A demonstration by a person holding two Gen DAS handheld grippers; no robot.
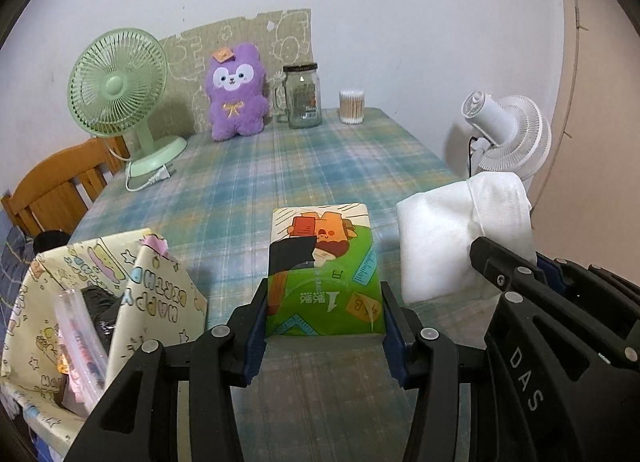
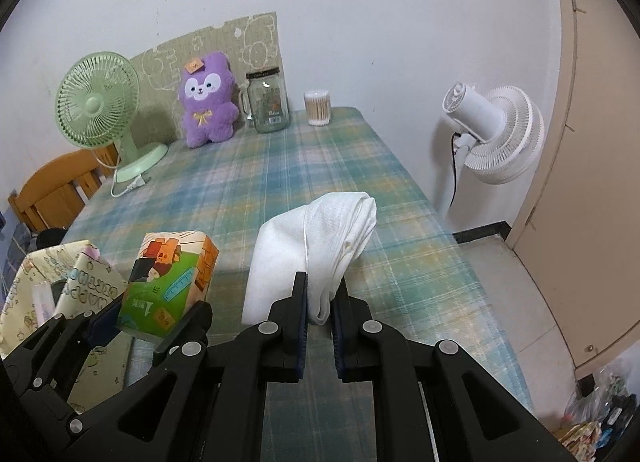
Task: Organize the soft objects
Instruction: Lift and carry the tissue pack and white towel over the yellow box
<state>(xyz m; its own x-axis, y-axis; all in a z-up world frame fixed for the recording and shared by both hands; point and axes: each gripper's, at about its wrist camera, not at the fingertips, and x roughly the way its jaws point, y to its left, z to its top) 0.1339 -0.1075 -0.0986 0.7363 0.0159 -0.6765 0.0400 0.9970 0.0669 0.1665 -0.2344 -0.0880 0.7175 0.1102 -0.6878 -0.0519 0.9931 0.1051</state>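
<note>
My left gripper point(image 1: 324, 314) is shut on a green and orange tissue pack point(image 1: 324, 274) and holds it above the plaid tablecloth point(image 1: 280, 182). The pack also shows in the right wrist view point(image 2: 168, 282). My right gripper point(image 2: 320, 298) is shut on a folded white cloth point(image 2: 316, 246) and holds it up; the cloth also shows in the left wrist view point(image 1: 452, 234). A yellow "Happy Birthday" gift bag point(image 1: 152, 290) stands open at the near left, with dark and plastic-wrapped items inside. A purple plush toy point(image 1: 236, 94) sits at the back.
A green desk fan point(image 1: 116, 90) stands back left with its plug on the cloth. A glass jar point(image 1: 302, 96) and a cotton-swab tub point(image 1: 351, 106) stand at the back. A white floor fan point(image 2: 496, 130) stands off the right edge. A wooden chair point(image 1: 60, 182) is at the left.
</note>
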